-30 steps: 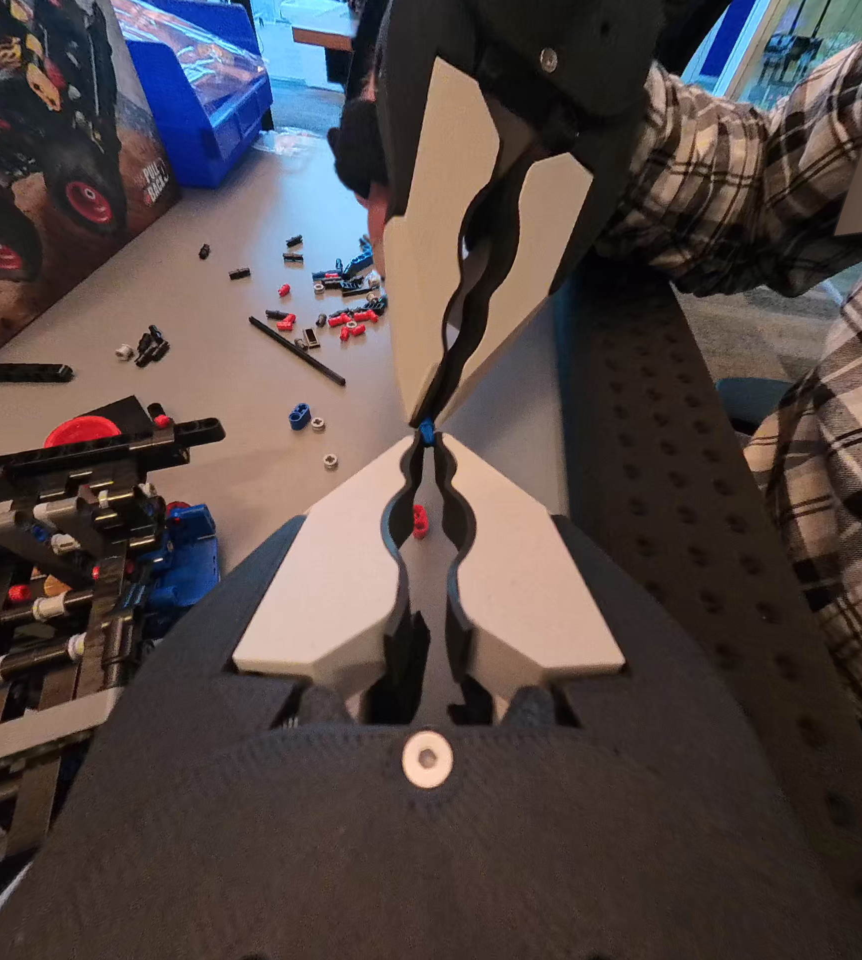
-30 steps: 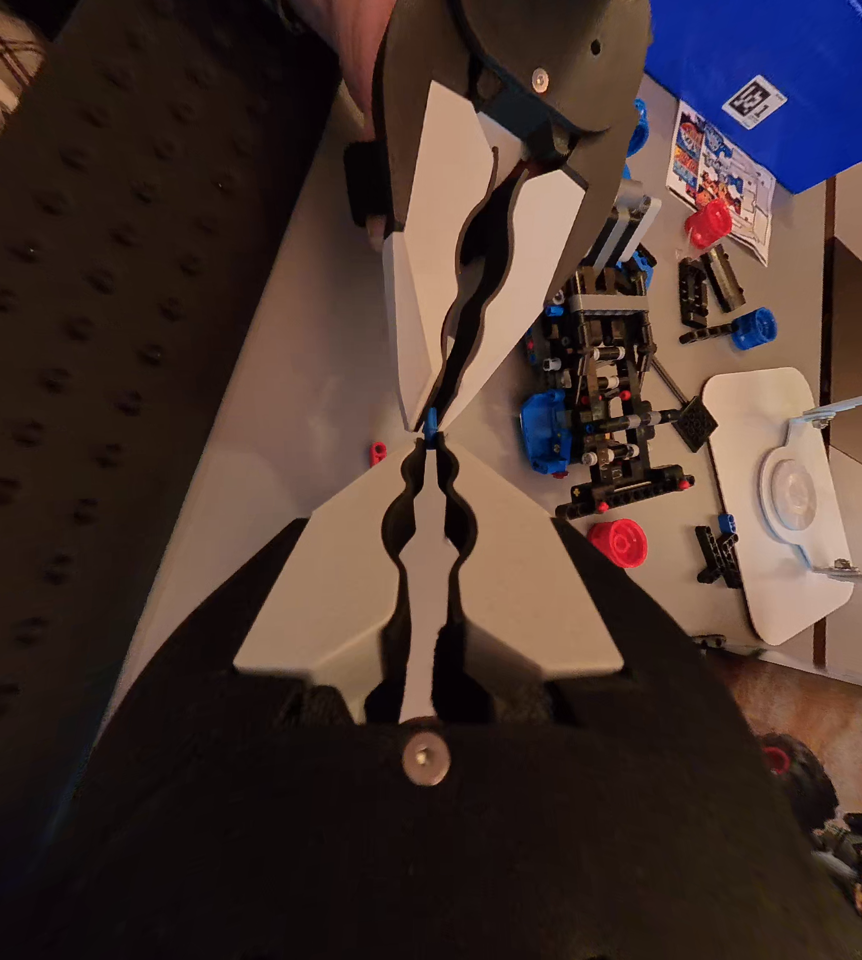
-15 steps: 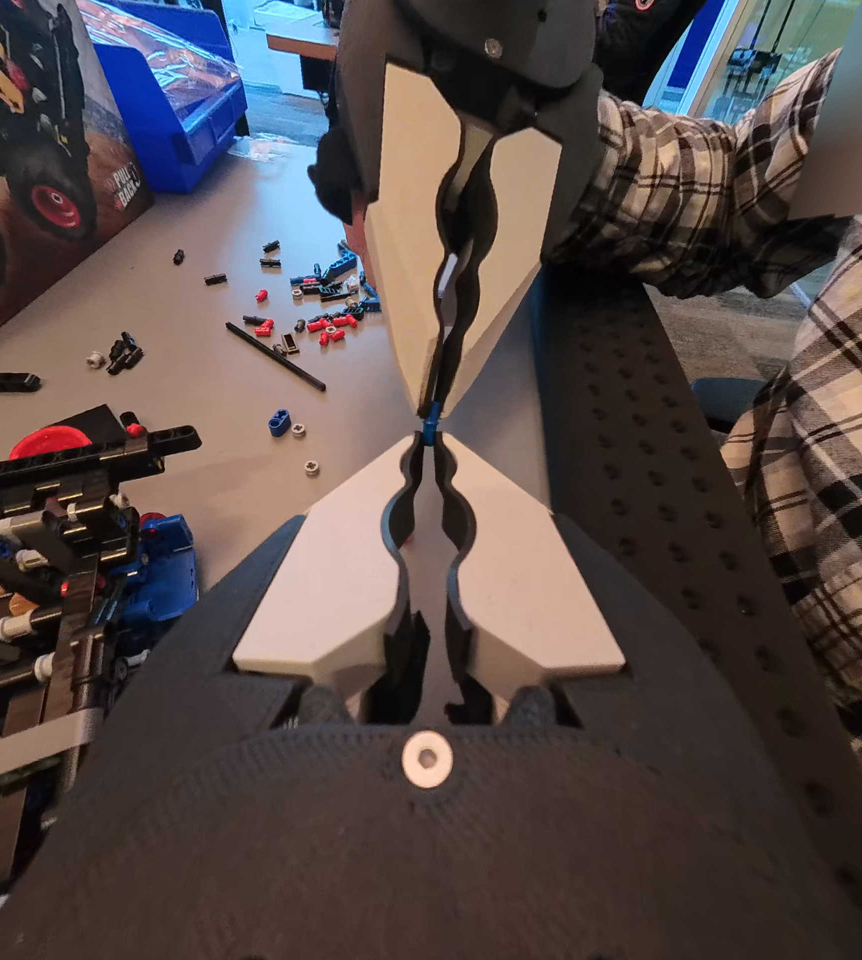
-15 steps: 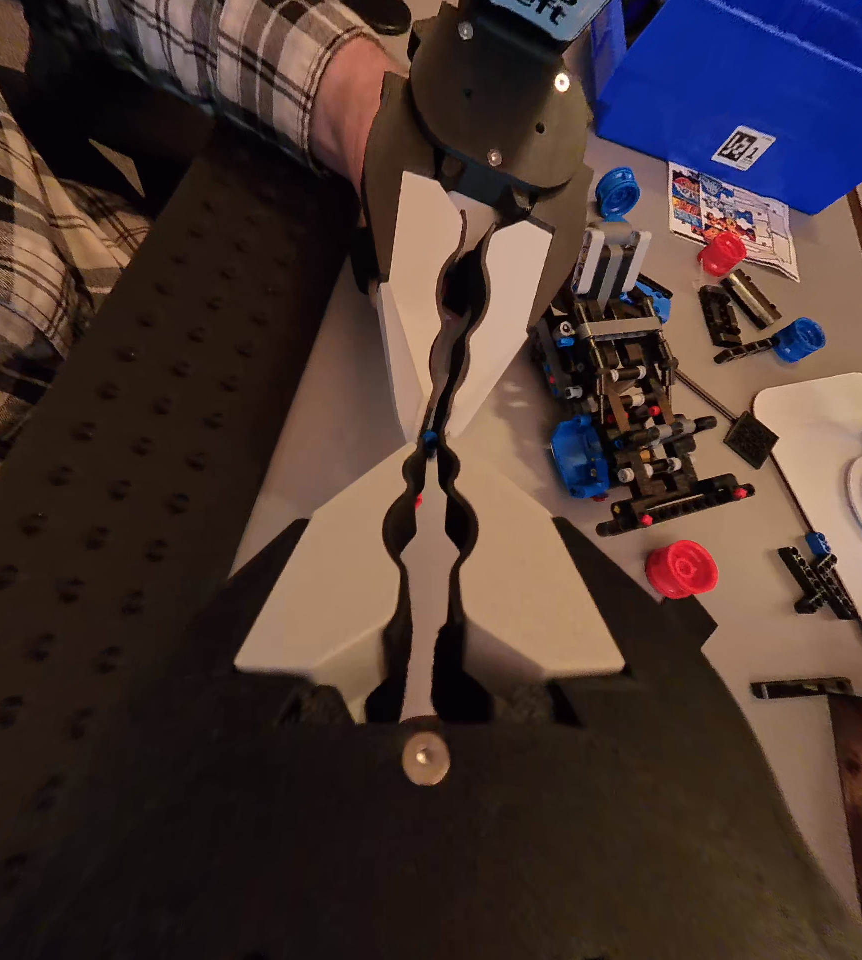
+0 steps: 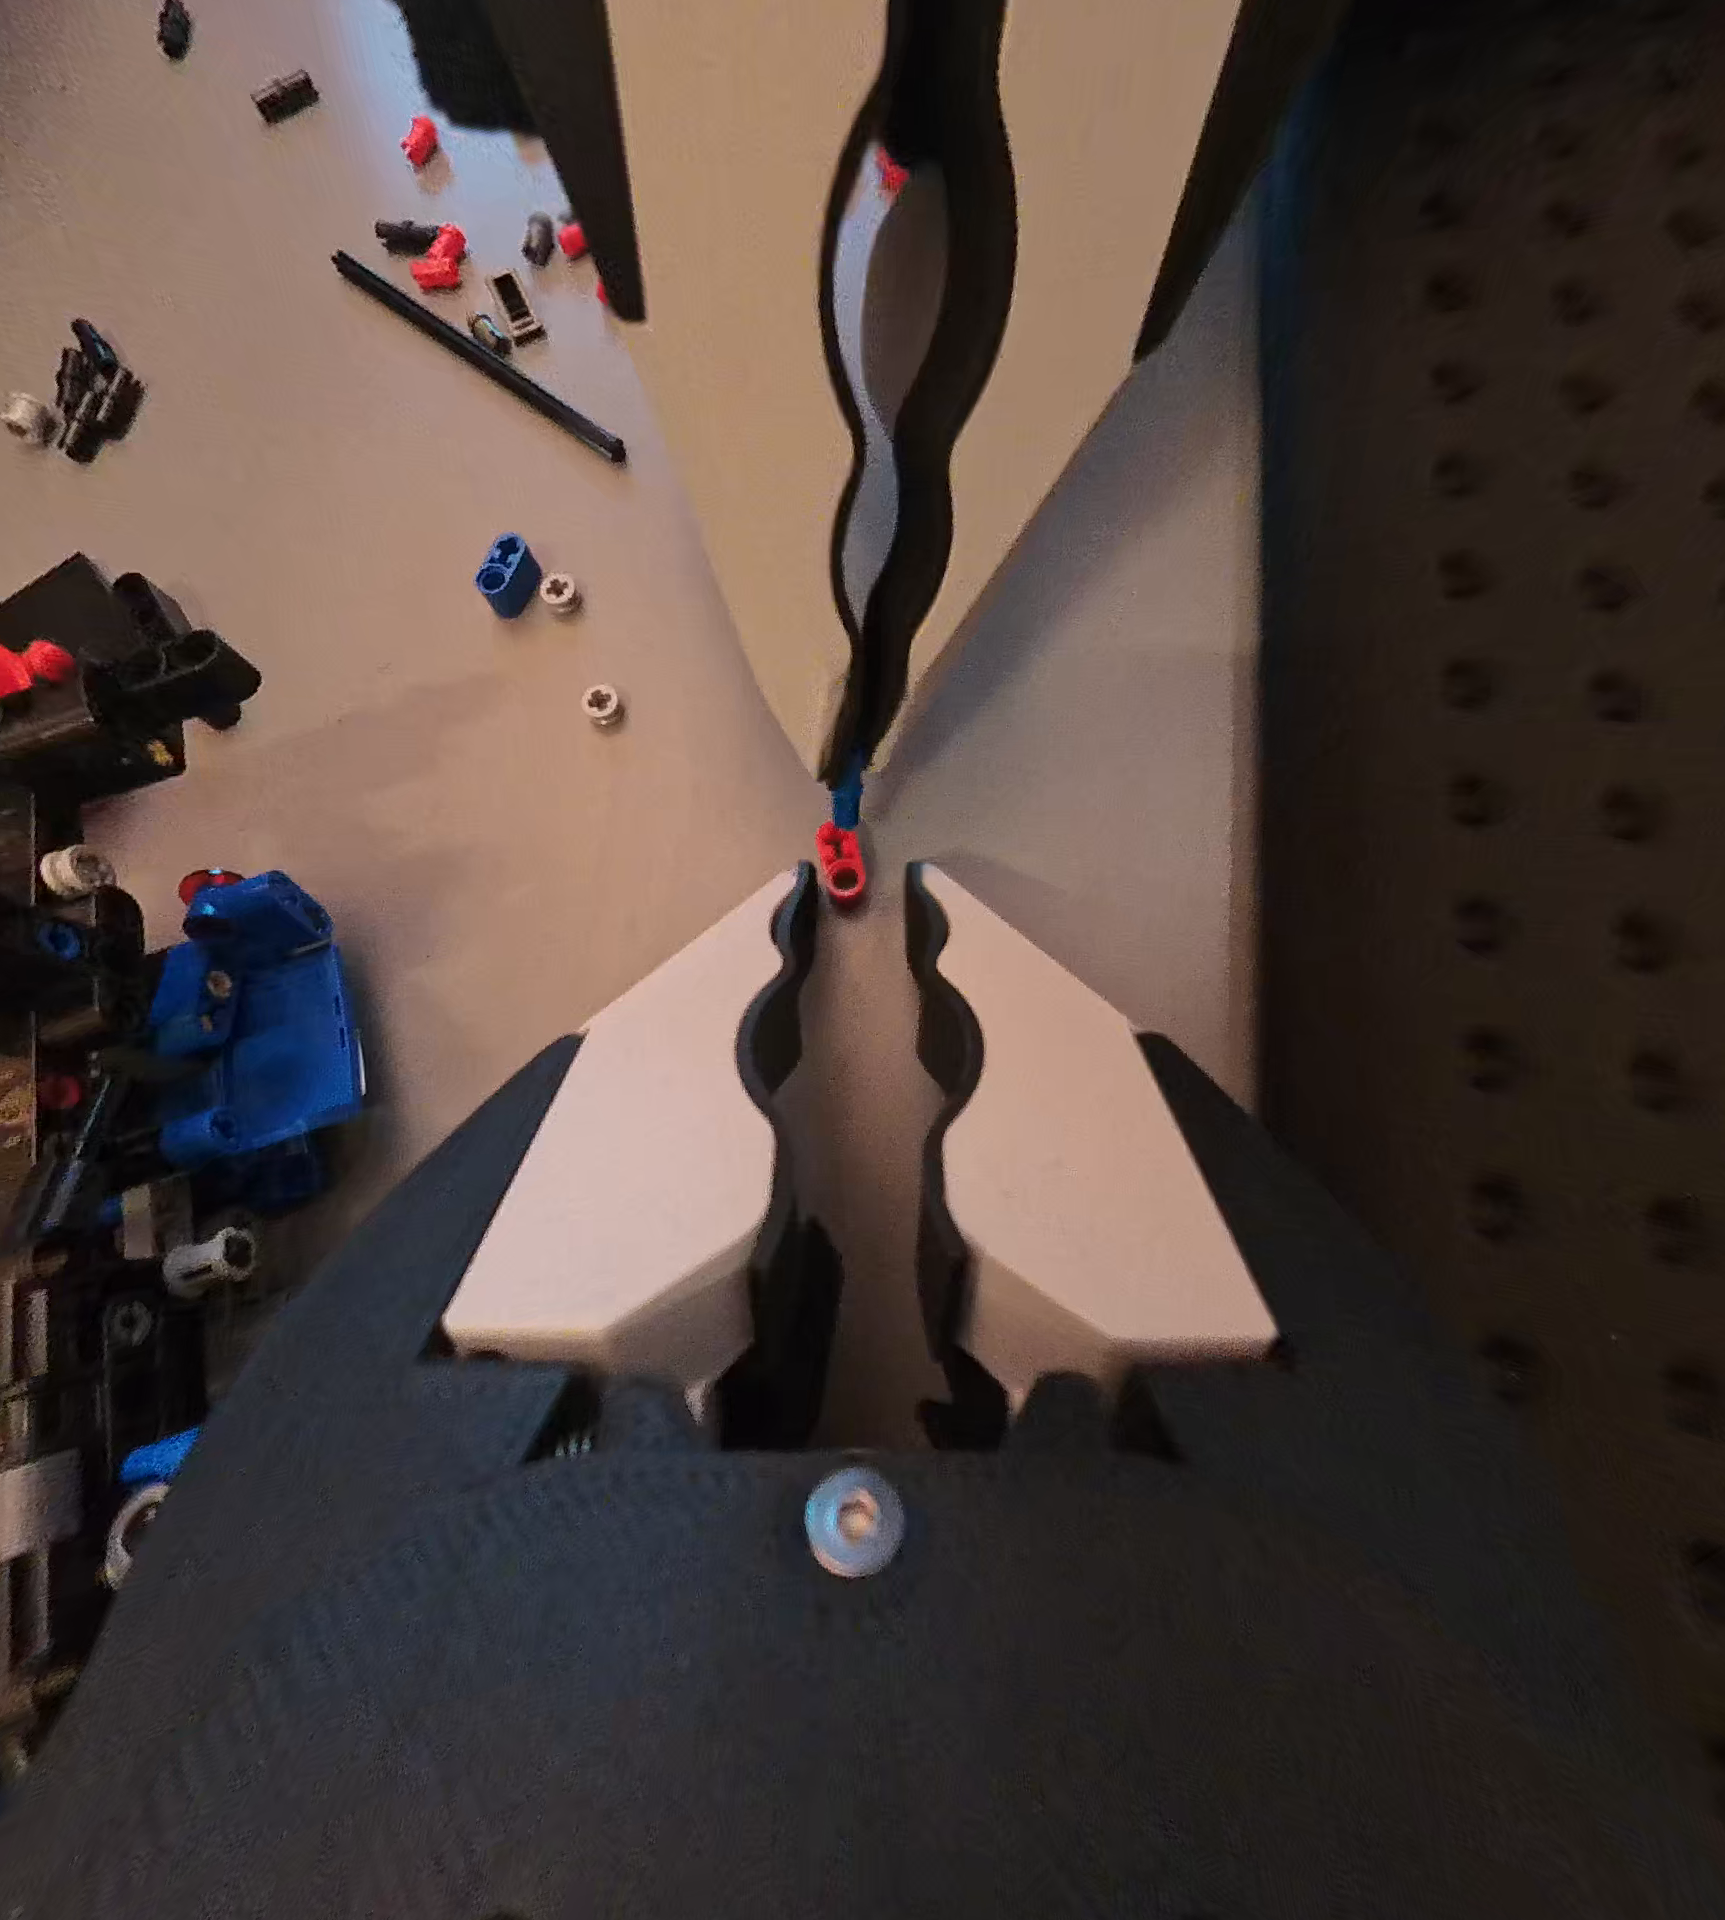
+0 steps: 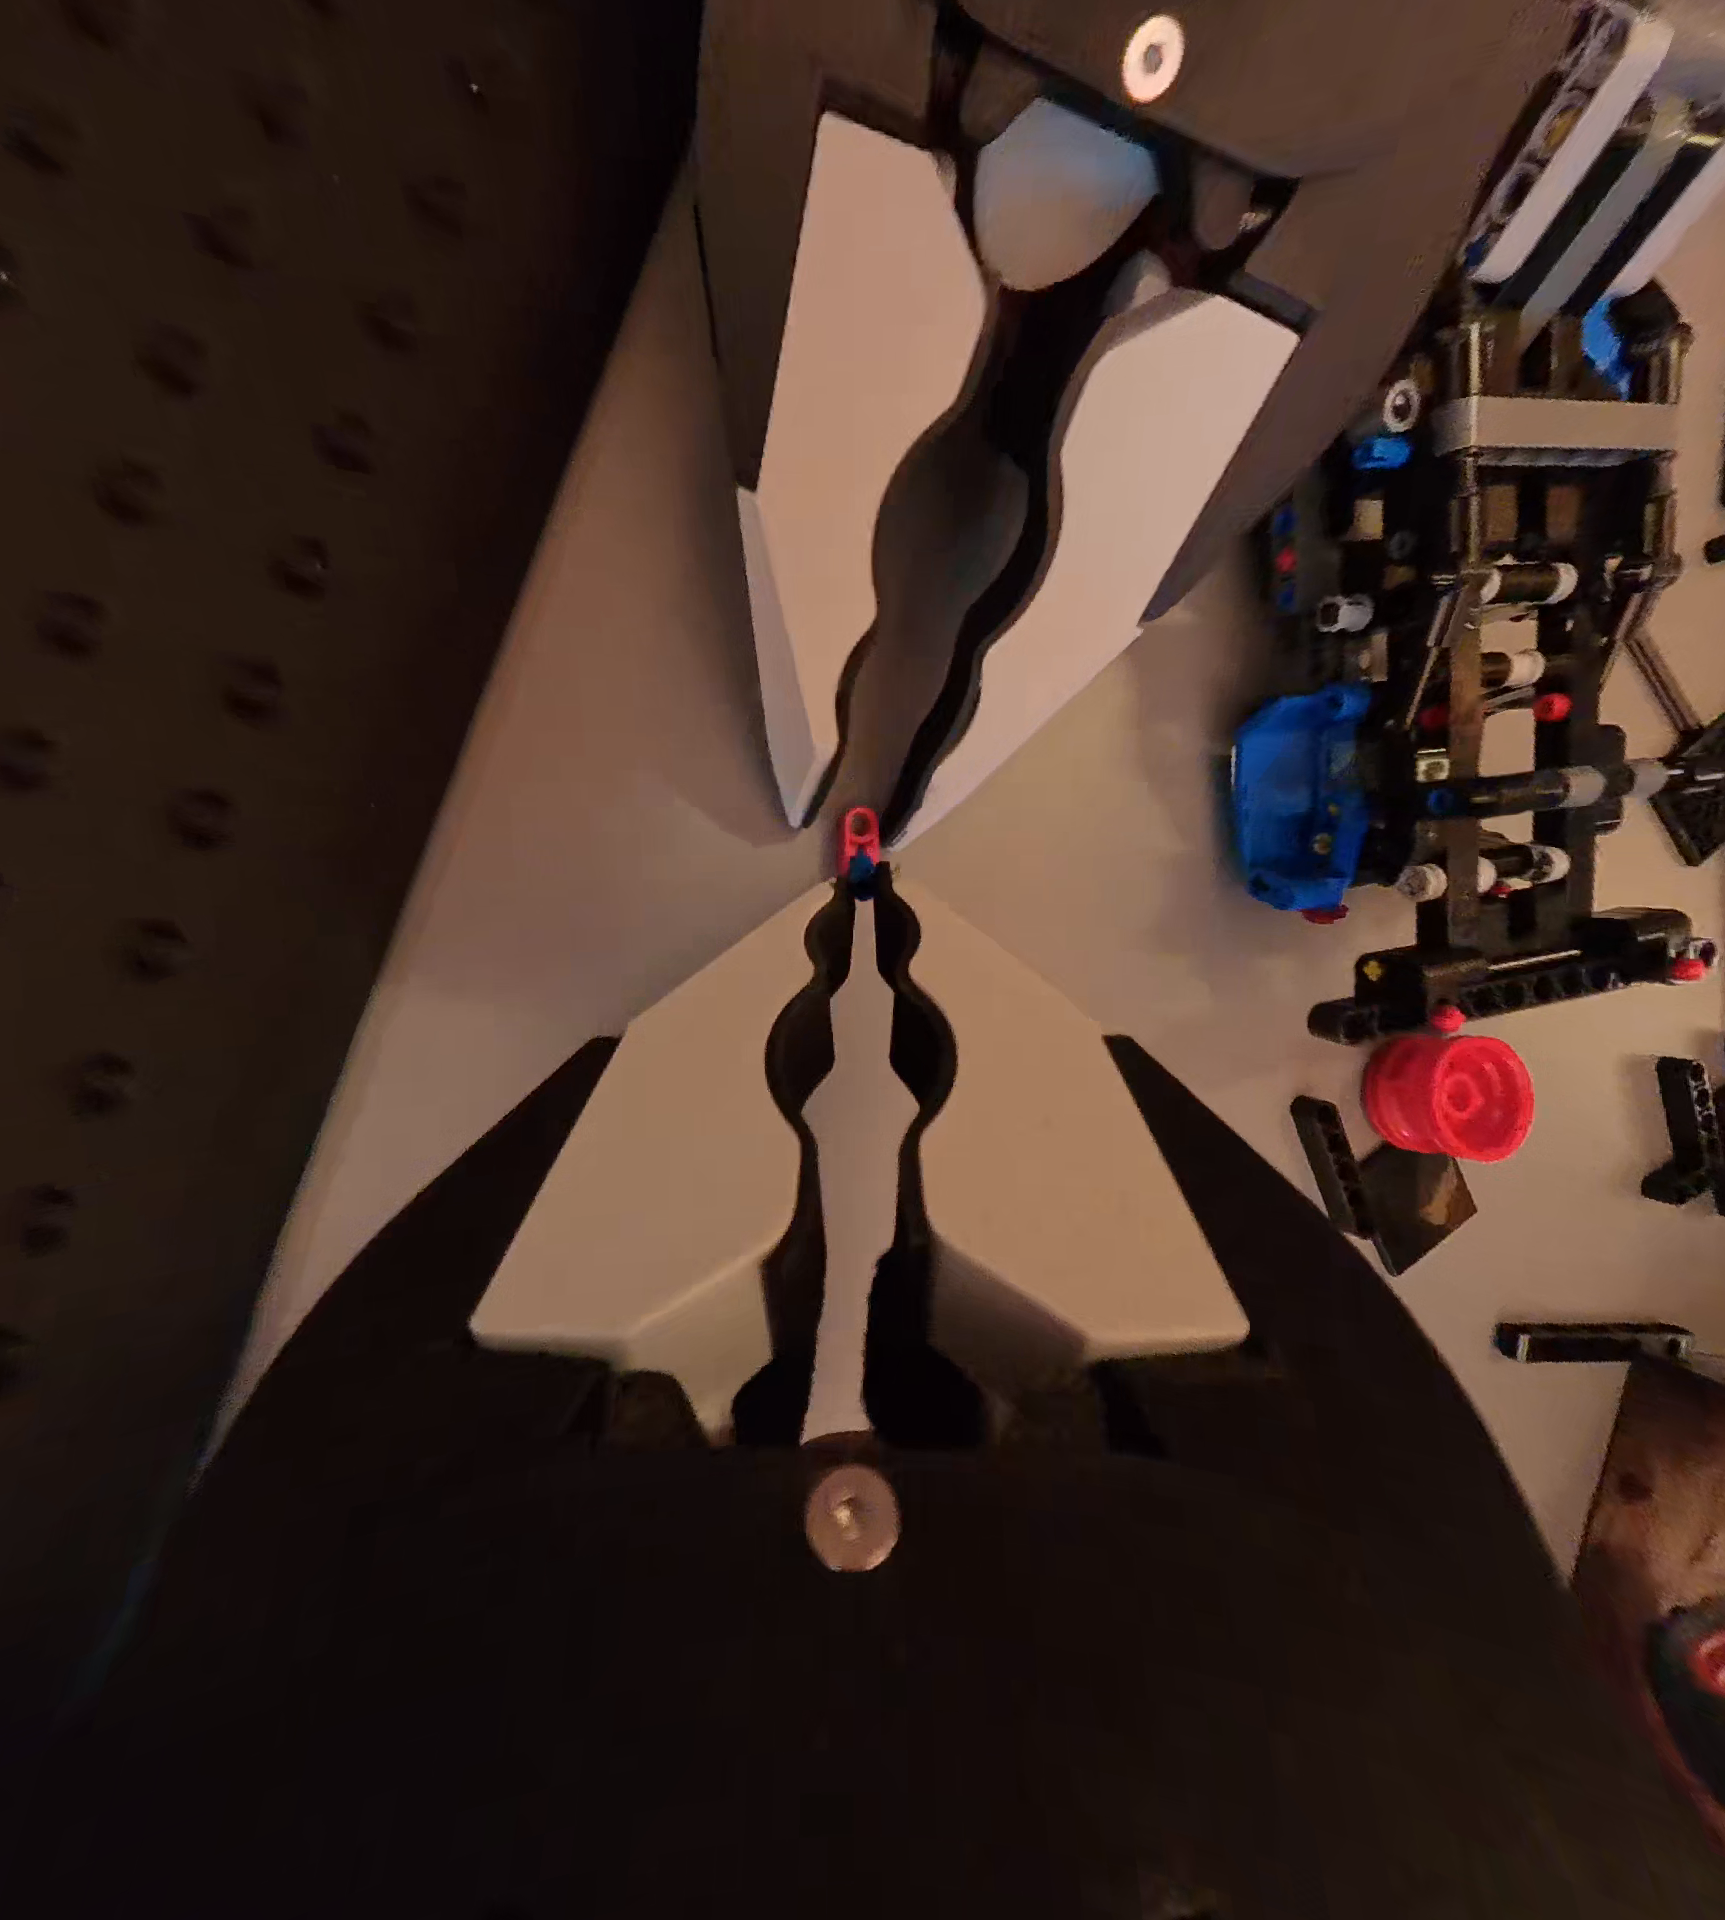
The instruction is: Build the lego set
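the right gripper (image 6: 863,883) pinches a blue pin (image 6: 862,871) whose far end sits in a red connector (image 5: 843,856), which hangs between the parted, empty fingers of the left gripper (image 5: 855,878), above the desk (image 5: 401,644) right of the half-built truck (image 5: 58,987).

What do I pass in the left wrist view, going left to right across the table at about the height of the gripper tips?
Black chassis build → blue block on its side → loose grey bush → red connector on the blue pin, just ahead of the open left gripper → dark perforated board.
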`<state>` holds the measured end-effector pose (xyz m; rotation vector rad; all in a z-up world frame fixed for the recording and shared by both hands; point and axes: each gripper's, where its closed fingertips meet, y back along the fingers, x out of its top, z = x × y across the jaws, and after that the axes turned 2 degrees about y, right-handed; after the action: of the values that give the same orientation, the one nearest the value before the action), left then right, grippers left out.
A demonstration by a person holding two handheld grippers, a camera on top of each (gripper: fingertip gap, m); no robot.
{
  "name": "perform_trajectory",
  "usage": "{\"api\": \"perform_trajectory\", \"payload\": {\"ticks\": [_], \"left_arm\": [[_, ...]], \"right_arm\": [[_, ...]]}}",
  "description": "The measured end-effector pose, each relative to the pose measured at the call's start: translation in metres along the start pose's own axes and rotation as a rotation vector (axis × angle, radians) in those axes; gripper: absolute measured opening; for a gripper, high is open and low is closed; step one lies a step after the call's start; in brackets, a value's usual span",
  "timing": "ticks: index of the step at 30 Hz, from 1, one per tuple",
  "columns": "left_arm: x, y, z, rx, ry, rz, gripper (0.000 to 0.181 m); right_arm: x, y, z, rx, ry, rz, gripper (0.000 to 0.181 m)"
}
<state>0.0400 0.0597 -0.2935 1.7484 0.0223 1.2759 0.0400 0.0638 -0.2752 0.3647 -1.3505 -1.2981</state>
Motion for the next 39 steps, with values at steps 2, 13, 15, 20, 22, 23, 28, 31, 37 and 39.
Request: {"api": "perform_trajectory", "payload": {"ticks": [2,13,15,20,22,23,28,31,37,39], "left_arm": [[0.0004,-0.0001,-0.0003,-0.004,0.003,0.002,0.011],[0.0027,-0.0025,-0.0010,-0.010,-0.023,0.003,0.006],[0.0029,-0.0026,-0.0012,-0.018,-0.023,0.003,0.006],[0.0031,-0.0027,-0.0012,-0.026,-0.026,0.004,0.006],[0.0032,-0.0028,-0.0011,-0.027,-0.027,0.004,0.006],[0.0032,-0.0029,-0.0011,-0.027,-0.027,0.004,0.006],[0.0031,-0.0028,-0.0011,-0.029,-0.026,0.004,0.006],[0.0032,-0.0028,-0.0010,-0.031,-0.024,0.005,0.006],[0.0031,-0.0030,-0.0011,-0.033,-0.022,0.006,0.006],[0.0031,-0.0031,-0.0011,-0.033,-0.022,0.006,0.006]], "right_arm": [[-0.0037,-0.0029,0.0002,0.005,0.015,-0.032,0.001],[-0.0063,-0.0027,-0.0018,0.020,0.183,-0.166,0.002],[-0.0060,-0.0027,-0.0019,0.025,0.237,-0.194,0.001],[-0.0058,-0.0028,-0.0023,0.057,0.314,-0.230,0.001],[-0.0059,-0.0029,-0.0025,0.077,0.320,-0.234,0.001],[-0.0057,-0.0031,-0.0024,0.088,0.317,-0.232,0.001],[-0.0052,-0.0034,-0.0026,0.137,0.284,-0.201,0.001],[-0.0051,-0.0035,-0.0028,0.167,0.260,-0.179,0.001],[-0.0050,-0.0037,-0.0026,0.221,0.209,-0.153,0.001],[-0.0057,-0.0037,-0.0025,0.235,0.193,-0.161,0.001]]}}
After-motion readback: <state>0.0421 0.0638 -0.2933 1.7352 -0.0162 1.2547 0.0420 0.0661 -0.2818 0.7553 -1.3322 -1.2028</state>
